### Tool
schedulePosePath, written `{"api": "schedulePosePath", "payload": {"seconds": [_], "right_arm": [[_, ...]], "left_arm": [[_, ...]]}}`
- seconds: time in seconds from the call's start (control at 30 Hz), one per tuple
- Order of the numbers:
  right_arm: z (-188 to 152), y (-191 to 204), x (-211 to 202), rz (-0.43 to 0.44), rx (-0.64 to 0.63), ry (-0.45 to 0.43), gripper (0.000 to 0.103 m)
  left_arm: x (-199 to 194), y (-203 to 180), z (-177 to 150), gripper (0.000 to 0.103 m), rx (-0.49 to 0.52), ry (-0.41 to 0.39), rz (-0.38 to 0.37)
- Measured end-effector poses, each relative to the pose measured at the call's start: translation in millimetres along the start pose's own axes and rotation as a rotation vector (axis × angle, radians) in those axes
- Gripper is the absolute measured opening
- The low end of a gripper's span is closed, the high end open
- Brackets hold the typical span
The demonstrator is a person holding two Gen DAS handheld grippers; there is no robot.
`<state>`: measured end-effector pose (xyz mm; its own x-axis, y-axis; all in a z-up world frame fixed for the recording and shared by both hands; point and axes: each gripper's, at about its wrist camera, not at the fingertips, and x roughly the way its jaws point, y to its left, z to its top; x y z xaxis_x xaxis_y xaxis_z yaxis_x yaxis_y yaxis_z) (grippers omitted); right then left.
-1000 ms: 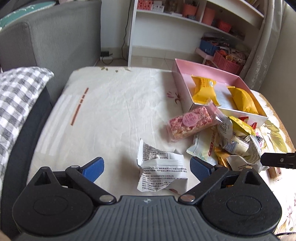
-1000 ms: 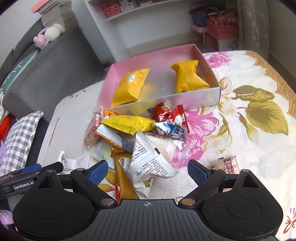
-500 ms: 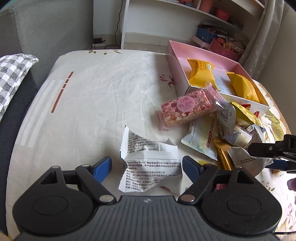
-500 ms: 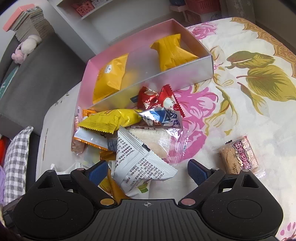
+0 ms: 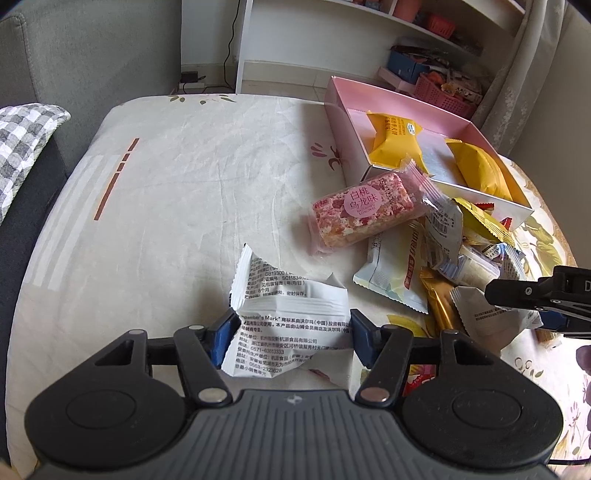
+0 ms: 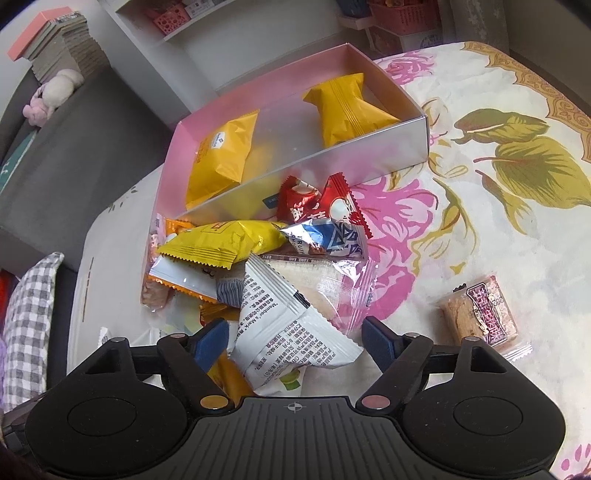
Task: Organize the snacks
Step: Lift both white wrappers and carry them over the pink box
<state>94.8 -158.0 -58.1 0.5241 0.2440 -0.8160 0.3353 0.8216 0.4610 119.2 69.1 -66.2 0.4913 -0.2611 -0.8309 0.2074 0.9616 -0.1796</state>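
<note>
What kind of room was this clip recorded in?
Most likely a home living room. A grey sofa stands beside the cloth-covered table, a white shelving unit holds baskets and boxes, and a curtain hangs at the right.

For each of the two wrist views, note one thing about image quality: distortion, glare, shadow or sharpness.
Left wrist view: fisheye bends the table edge into a curve and darkens the corners; print on the white packet reads sharp. Right wrist view: the pink box has a shiny near wall that mirrors the red wrappers; daylight is soft, shadows faint, and the shelves behind are slightly soft.
</note>
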Motion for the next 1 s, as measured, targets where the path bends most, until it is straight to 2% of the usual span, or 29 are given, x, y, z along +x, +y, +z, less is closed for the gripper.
{"api": "schedulePosePath", "payload": {"seconds": [0.07, 0.1, 0.2, 0.37, 0.77, 1.0], "right_arm": [[0.4, 0.7, -2.0, 0.002, -0.001, -0.004, 0.064], [0.5, 0.8, -2.9, -0.003, -0.004, -0.006, 0.064], [0.6, 0.7, -5.9, -0.005, 0.002, -0.013, 0.054], [-0.2, 7.8, -12.0, -0.035, -0.041, -0.033, 0.053], [2.6, 10.3, -29.1, -0.004, -0.04, -0.052, 0.053], [4.2, 12.9, -47.7, 0.029, -0.044, -0.085, 0.053]], "left_arm": [[-0.6, -0.6, 0.1, 0.058, 0.001, 0.0, -0.001], [-0.8, -1.0, 0.2, 0.058, 0.001, -0.001, -0.002], [-1.1, -2.3, 0.5, 0.058, 0.005, -0.001, 0.001], [-2.0, -3.1, 1.4, 0.058, 0.002, 0.0, 0.003], [-17.0, -5.8, 6.3, 0.057, 0.0, -0.025, -0.01], [-32.8, -12.8, 8.1, 0.057, 0.011, -0.067, -0.033]]}}
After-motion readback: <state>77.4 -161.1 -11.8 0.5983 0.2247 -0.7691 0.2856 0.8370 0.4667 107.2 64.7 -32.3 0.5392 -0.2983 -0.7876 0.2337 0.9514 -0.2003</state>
